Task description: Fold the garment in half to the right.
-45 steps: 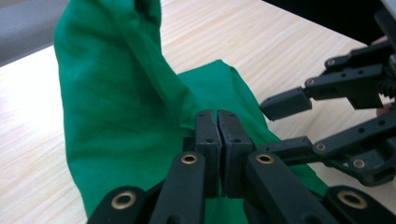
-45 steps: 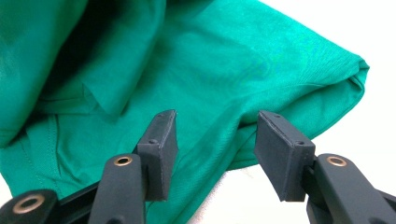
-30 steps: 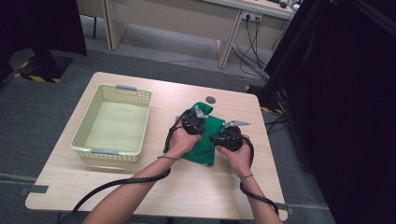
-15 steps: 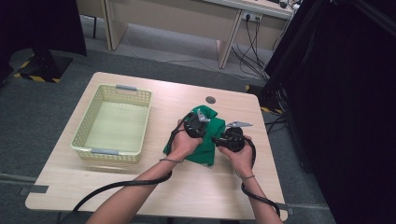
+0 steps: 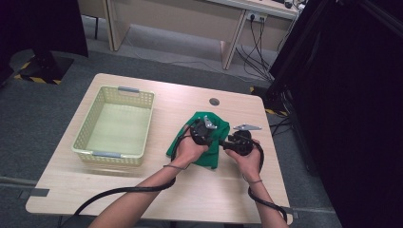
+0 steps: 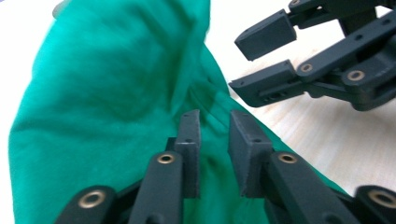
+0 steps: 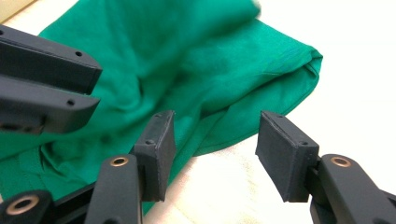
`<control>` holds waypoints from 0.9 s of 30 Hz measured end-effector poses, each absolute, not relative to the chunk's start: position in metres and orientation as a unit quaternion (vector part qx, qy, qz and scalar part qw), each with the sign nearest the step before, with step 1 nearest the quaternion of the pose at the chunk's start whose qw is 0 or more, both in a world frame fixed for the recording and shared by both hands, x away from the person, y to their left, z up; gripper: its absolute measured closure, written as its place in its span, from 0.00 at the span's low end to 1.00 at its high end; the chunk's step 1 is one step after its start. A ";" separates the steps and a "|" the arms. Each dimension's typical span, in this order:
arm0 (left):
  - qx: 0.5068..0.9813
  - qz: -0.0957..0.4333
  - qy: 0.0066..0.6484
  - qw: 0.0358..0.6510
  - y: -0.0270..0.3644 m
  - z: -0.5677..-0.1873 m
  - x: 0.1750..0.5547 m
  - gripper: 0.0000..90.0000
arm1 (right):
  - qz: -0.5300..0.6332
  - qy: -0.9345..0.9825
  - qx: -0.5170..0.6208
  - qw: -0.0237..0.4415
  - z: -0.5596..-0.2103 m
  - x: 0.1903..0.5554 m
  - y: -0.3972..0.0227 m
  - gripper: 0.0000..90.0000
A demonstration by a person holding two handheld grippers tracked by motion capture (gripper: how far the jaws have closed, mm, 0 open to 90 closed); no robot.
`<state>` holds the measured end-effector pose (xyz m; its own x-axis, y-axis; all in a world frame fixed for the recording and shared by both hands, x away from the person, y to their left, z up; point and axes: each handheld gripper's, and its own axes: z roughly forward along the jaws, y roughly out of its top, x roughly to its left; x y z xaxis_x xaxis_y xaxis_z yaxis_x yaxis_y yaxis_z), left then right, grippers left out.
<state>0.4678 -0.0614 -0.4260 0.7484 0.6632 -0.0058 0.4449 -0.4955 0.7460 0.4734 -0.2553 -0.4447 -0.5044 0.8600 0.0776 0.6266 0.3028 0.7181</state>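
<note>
left gripper: jaws have just been opening, a small gap over the green cloth
cloth: released, lying looser

A soft, matt green cloth lies on the smooth pale wood-grain table beside a perforated plastic basket.

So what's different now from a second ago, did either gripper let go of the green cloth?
The left gripper has just been opening: its jaws stand slightly apart over the green cloth, no longer pinching it. The cloth looks more bunched than a second ago. The right gripper is open beside the cloth's folded edge, as before. Both hands have hardly moved; the basket and the table are unchanged.
</note>
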 end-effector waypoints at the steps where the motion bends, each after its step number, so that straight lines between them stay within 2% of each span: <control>1: 0.853 0.143 0.325 0.383 -0.061 -0.425 0.467 0.78 | 0.358 0.790 0.469 0.164 -0.445 0.474 -0.256 0.52; 12: 0.859 0.156 0.319 0.370 -0.043 -0.419 0.455 0.65 | 0.363 0.784 0.477 0.164 -0.441 0.477 -0.260 0.50; 27: 0.863 0.170 0.339 0.335 0.011 -0.447 0.422 0.54 | 0.375 0.779 0.474 0.167 -0.423 0.488 -0.262 0.46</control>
<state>0.4224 0.0115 -0.4467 0.7123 0.6987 0.0667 0.4707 -0.5461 0.6929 0.4880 -0.2618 -0.4234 -0.4945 0.8639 0.0956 0.6135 0.2690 0.7425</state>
